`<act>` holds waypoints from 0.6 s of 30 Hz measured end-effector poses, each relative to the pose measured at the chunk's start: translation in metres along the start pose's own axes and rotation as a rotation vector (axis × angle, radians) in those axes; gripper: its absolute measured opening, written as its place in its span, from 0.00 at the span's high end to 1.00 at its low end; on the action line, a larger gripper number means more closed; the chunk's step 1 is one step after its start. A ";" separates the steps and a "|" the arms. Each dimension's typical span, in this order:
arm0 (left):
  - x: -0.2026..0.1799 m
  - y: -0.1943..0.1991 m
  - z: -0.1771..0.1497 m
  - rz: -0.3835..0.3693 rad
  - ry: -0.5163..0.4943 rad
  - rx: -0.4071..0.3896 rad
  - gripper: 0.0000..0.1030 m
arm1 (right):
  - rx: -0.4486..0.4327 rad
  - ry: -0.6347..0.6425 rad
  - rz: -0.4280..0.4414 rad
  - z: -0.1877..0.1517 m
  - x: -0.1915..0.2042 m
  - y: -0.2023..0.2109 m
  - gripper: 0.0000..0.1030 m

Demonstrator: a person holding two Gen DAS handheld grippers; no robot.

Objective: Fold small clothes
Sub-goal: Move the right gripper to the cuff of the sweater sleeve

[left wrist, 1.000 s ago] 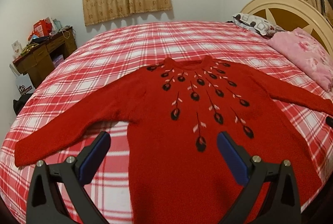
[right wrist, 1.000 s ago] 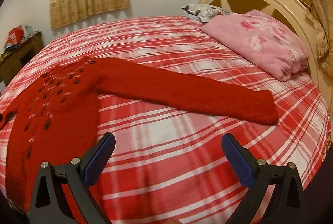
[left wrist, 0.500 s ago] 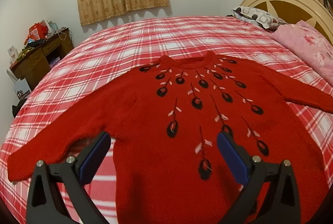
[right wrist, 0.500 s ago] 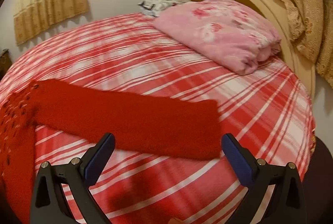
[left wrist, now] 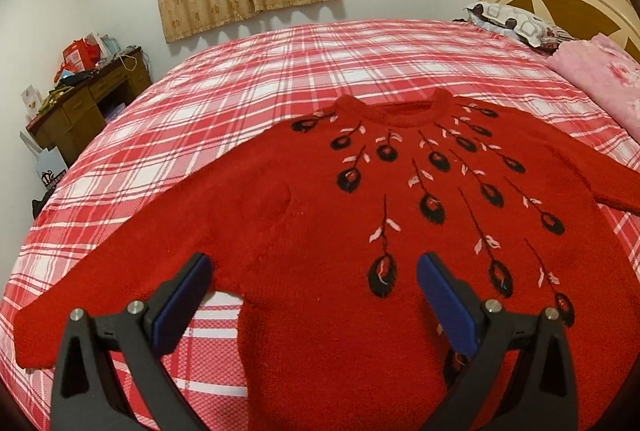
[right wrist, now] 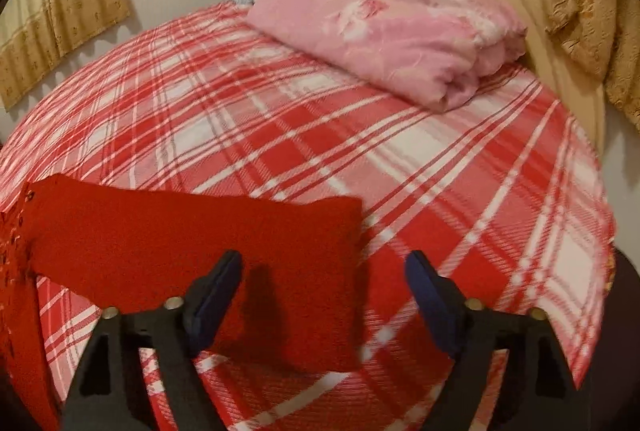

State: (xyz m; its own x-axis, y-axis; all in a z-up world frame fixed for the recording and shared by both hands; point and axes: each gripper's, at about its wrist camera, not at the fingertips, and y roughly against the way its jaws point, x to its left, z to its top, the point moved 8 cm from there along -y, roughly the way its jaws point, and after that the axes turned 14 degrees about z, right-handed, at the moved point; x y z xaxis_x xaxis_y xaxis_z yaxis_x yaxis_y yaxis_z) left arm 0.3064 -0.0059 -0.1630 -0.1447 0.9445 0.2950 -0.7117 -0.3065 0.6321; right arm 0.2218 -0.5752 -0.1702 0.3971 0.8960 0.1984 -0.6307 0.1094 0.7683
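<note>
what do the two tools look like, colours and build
Both look alike: the left tool and the right tool each have two matte black, triangular plastic fingers with cut-out openings, silver round bolt heads on top, and flat blue pads on the inner faces. No cables or markings show.

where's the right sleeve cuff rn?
Right wrist view: the cuff lies flat on the plaid bedspread, between the open fingers of the right gripper, with the pink quilt beyond it.
</note>
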 end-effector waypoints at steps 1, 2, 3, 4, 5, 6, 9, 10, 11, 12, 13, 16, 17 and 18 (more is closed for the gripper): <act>0.001 -0.001 -0.001 0.000 0.002 0.003 0.00 | 0.016 -0.003 0.011 -0.002 0.002 -0.004 0.30; 0.002 -0.001 -0.001 0.002 0.005 0.006 0.00 | 0.022 0.005 0.008 -0.002 0.003 -0.007 0.33; 0.003 -0.002 -0.001 0.002 0.008 0.008 0.00 | 0.026 0.023 0.003 -0.002 0.006 -0.008 0.43; 0.005 -0.002 -0.001 0.003 0.012 0.009 0.00 | 0.032 0.031 0.010 -0.002 0.009 -0.010 0.52; 0.007 -0.003 0.000 0.006 0.016 0.011 0.00 | 0.038 0.034 0.019 -0.002 0.011 -0.011 0.56; 0.009 -0.004 0.001 0.009 0.021 0.013 0.00 | 0.044 0.038 0.026 -0.002 0.014 -0.012 0.64; 0.017 -0.005 0.001 0.002 0.048 0.022 0.00 | 0.050 0.047 0.052 0.000 0.020 -0.013 0.86; 0.020 -0.005 0.001 0.001 0.057 0.024 0.00 | 0.046 0.044 0.053 0.001 0.022 -0.012 0.87; 0.023 -0.004 0.001 0.001 0.065 0.022 0.00 | 0.040 0.041 0.057 0.003 0.023 -0.011 0.88; 0.026 -0.004 0.001 0.001 0.070 0.019 0.00 | 0.034 0.037 0.068 0.005 0.026 -0.009 0.89; 0.029 -0.003 0.001 0.006 0.072 0.016 0.00 | 0.029 0.036 0.077 0.008 0.028 -0.007 0.89; 0.043 -0.003 0.001 0.018 0.089 0.012 0.00 | -0.005 0.053 0.098 0.021 0.042 0.003 0.90; 0.049 -0.004 0.000 0.023 0.101 0.013 0.00 | -0.018 0.063 0.103 0.026 0.048 0.008 0.90; 0.054 -0.004 -0.001 0.027 0.109 0.013 0.00 | -0.031 0.075 0.107 0.031 0.055 0.012 0.90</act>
State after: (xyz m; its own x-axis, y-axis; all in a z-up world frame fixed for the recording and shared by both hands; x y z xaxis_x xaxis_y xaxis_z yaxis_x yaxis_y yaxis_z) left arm 0.3010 0.0460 -0.1499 -0.2380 0.9429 0.2328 -0.6979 -0.3328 0.6342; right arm 0.2566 -0.5383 -0.1308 0.2763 0.9327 0.2319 -0.6878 0.0234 0.7255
